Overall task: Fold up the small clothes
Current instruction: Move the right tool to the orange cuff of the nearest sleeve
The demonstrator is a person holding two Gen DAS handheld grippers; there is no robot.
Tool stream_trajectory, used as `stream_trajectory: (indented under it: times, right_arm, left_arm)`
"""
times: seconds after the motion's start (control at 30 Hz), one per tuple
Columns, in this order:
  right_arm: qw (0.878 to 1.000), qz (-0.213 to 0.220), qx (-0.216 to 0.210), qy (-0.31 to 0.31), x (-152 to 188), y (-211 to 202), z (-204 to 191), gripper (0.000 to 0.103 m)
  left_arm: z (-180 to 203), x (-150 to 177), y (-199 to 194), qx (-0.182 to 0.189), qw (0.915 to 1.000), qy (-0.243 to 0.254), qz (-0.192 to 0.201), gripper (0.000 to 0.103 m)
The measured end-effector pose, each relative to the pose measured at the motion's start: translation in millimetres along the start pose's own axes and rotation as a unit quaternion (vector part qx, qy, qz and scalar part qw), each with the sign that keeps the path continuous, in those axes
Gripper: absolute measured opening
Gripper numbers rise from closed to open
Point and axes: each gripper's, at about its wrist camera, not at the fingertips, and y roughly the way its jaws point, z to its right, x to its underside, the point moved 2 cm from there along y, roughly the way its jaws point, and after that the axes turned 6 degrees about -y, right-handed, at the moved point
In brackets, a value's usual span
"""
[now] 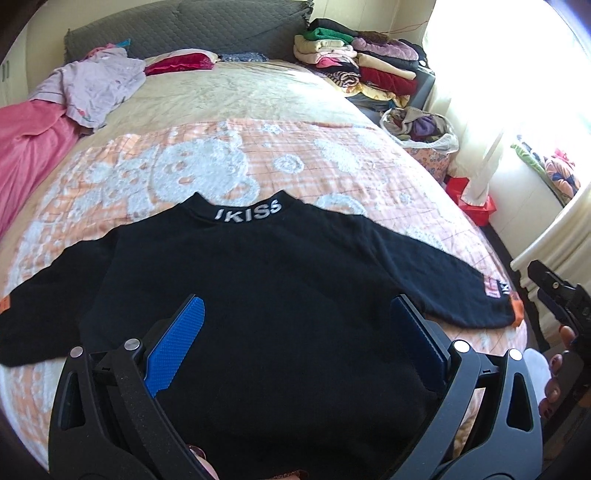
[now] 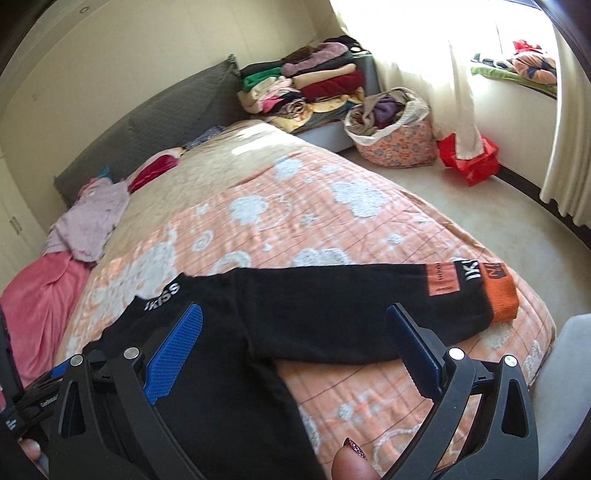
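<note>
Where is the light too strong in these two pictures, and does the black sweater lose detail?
Left wrist view: the window is overexposed white; the black sweater looks nearly textureless. Right wrist view: the curtain glares, and the bed edge curves from fisheye distortion.

A bed fills the room ahead of the gripper, spread with an orange quilt patterned in white flowers and bears over a beige sheet. A dark grey quilted headboard stands at the far end against a cream wall. Far ahead to the right, folded clothes are stacked high beside a floral laundry basket and a red bag on the pale floor. Strong daylight pours through cream curtains at the right, washing out the window. To the left, a pink blanket and lilac garments lie on the bed's edge.
</note>
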Motion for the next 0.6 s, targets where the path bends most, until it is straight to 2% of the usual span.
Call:
stream_trajectory:
  times: [0.13, 0.3, 0.6]
  right_arm:
    - [0.999, -0.001, 0.020, 0.032, -4, 9, 25, 0.099]
    - [0.995, -0.001, 0.066, 0.075, -6, 20, 67, 0.099]
    - [0.983, -0.019, 0.116, 0.141, 12, 32, 131, 0.099]
  left_arm:
    - [3, -11, 8, 0.004, 1.0000, -0.002, -0.003, 0.095]
    - [5, -19, 18, 0.002, 1.0000, -0.001, -0.003, 0.095]
    - [5, -25, 52, -0.011, 0.9996, -0.003, -0.025, 0.095]
